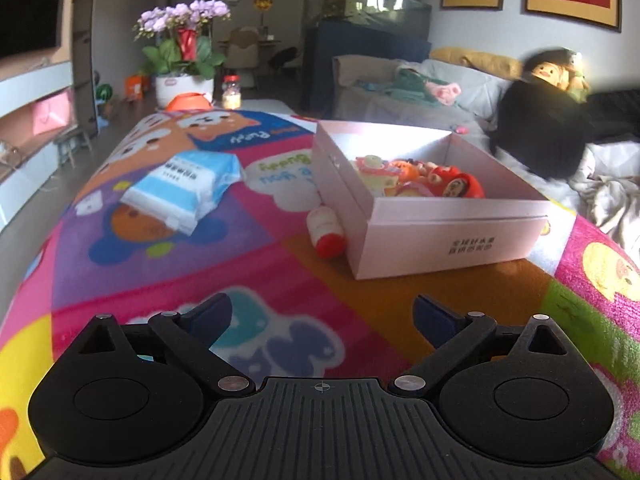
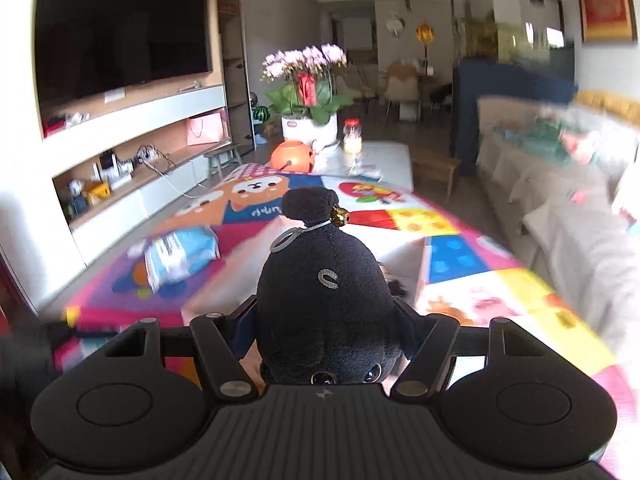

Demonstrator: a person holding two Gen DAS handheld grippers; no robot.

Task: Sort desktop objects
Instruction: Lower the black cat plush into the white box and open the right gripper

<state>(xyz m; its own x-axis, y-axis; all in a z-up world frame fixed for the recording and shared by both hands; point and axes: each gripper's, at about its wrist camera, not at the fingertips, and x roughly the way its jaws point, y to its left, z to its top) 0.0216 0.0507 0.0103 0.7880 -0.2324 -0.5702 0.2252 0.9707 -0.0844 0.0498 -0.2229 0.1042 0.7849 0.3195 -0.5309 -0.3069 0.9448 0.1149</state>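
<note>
My left gripper is open and empty, low over the colourful play mat. Ahead of it stands an open pink box with several small toys inside. A small white bottle with a red cap lies on the mat against the box's left side. A blue-and-white tissue pack lies further left. My right gripper is shut on a black plush toy with a gold bell, held above the mat and the box. The tissue pack also shows in the right wrist view.
A potted orchid, an orange round object and a jar stand at the mat's far end. A sofa with bedding and a doll lies on the right. A TV wall with shelves is on the left.
</note>
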